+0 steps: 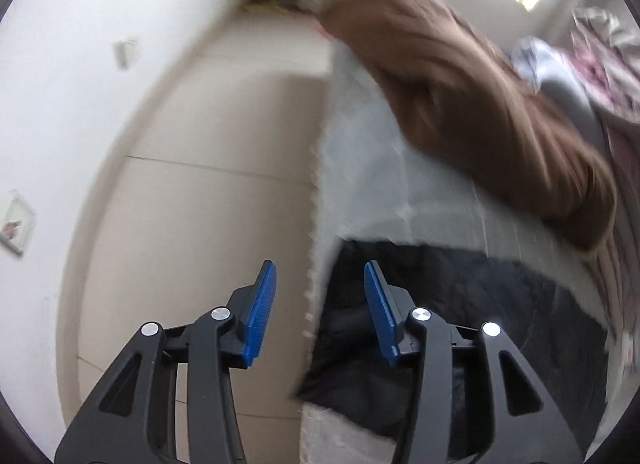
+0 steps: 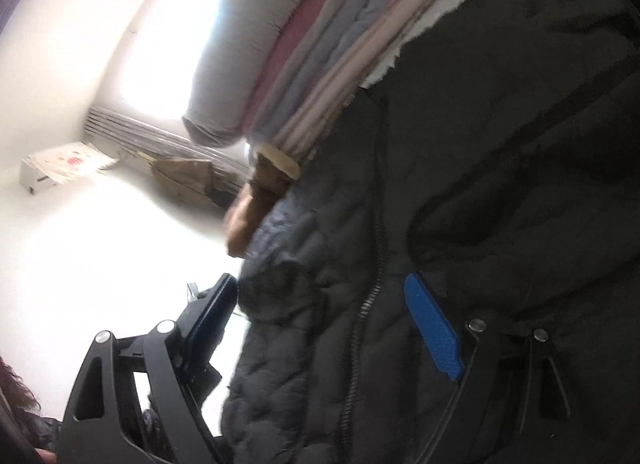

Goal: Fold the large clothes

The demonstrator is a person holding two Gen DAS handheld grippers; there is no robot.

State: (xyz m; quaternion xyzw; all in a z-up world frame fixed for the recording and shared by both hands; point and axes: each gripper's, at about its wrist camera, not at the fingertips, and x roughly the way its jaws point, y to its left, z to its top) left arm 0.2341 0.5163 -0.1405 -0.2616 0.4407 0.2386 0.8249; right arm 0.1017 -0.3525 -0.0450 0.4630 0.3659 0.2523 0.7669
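Black quilted puffer jacket (image 2: 500, 184) sprawls across the white bed (image 1: 368, 168) under us. Our left tool (image 1: 320, 312) hangs over the bed edge, part open and empty; our right tool (image 2: 324, 328) gapes wide around the jacket's zipper edge, pads not squeezing.

Left wrist view: lying from 9 to 6 o'clock, beige floor tiles (image 1: 192, 224) w/ grout lines showing. Curving round the 9 o'clock edge, white wall (image 1: 60, 44), carrying a socket plate (image 1: 126, 52) at approx 10 o'clock & another plate (image 1: 16, 228) nr 8 o'clock, both blurring. Spreading from centre twd 3 o'clock, white bed cover (image 1: 360, 168), bordering the tiles. Bunching at 2 o'clock, pink-grey patterned bedding (image 1: 600, 64).

Right wrist view: glowing at 11 o'clock, window (image 2: 168, 44), overexposing. Running just below, ribbed radiator (image 2: 120, 124). Sitting at 9 o'clock, white box (image 2: 36, 178) w/ papers (image 2: 76, 160) on top. Standing nr centre, cardboard box (image 2: 188, 176). Piling up at 12 o'clock, folded quilts (image 2: 320, 44) in grey, pink, blue.
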